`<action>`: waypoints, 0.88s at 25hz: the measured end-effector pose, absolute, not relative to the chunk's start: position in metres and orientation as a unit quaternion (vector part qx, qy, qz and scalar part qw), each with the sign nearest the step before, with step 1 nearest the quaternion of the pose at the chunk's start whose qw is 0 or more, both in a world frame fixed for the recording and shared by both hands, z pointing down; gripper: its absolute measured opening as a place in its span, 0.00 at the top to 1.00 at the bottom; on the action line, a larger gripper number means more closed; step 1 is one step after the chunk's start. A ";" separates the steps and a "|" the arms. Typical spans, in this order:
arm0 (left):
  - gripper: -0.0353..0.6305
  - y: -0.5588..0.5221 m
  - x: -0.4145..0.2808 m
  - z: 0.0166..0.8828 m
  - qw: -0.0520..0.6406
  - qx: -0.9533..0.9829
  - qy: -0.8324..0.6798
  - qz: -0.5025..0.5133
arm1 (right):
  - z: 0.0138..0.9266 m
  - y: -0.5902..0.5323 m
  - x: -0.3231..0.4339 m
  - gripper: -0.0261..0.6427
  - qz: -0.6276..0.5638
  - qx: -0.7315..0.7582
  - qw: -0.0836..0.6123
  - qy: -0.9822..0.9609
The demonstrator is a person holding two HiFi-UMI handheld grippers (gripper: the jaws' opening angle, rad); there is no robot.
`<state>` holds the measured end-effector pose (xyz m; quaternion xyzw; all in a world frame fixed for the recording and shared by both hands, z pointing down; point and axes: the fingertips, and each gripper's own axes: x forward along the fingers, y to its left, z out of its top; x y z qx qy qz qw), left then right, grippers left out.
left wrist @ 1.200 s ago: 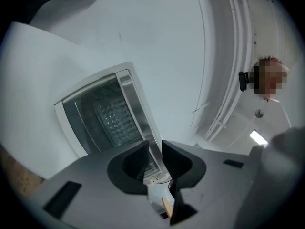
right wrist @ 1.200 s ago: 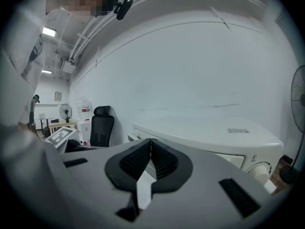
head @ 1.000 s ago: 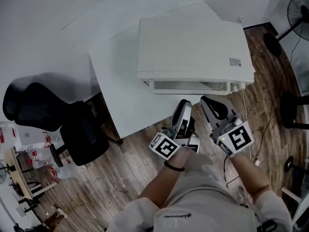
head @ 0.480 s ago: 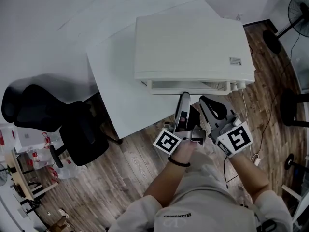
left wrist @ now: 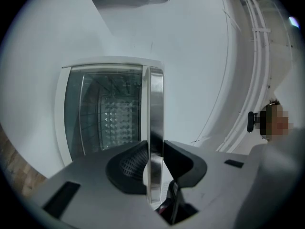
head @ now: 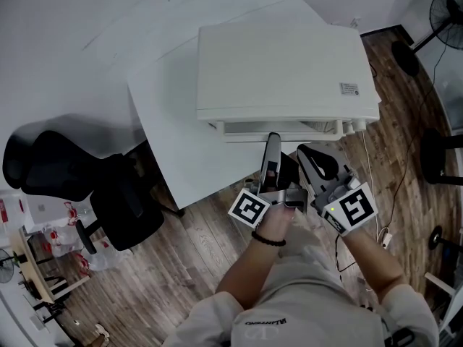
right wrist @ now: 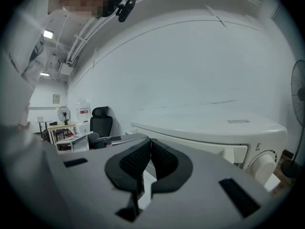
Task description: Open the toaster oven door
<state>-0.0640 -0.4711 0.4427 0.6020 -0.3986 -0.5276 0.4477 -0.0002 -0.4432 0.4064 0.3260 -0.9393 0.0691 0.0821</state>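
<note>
The toaster oven (head: 282, 63) sits on the white bench (head: 173, 150) at 12 o'clock from us, its glass door (left wrist: 102, 111) not yet opened. Our left claw (left wrist: 153, 159) has just been closing, and its pads now clamp the metal door handle (left wrist: 155, 99) from both sides. The right claw (right wrist: 149, 151), pinched together on nothing, waits at its 3 o'clock. We'd firm that grip, then draw toward 6 o'clock in a downward arc, since the hinge likely runs along the bottom, watching that the oven doesn't slide.
</note>
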 end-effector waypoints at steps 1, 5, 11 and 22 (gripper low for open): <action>0.79 -0.471 -0.064 0.443 0.447 0.603 -0.399 -0.527 | 0.407 -0.443 0.000 0.94 0.070 0.327 0.082 -0.939; 0.79 -0.470 -0.064 0.443 0.448 0.604 -0.405 -0.520 | 0.407 -0.443 0.002 0.94 0.074 0.333 0.079 -0.937; 0.79 -0.461 -0.063 0.447 0.453 0.605 -0.411 -0.509 | 0.404 -0.439 0.004 0.94 0.074 0.341 0.074 -0.934; 0.80 -0.419 -0.060 0.462 0.481 0.608 -0.414 -0.478 | 0.405 -0.408 0.000 0.94 0.077 0.351 0.076 -0.930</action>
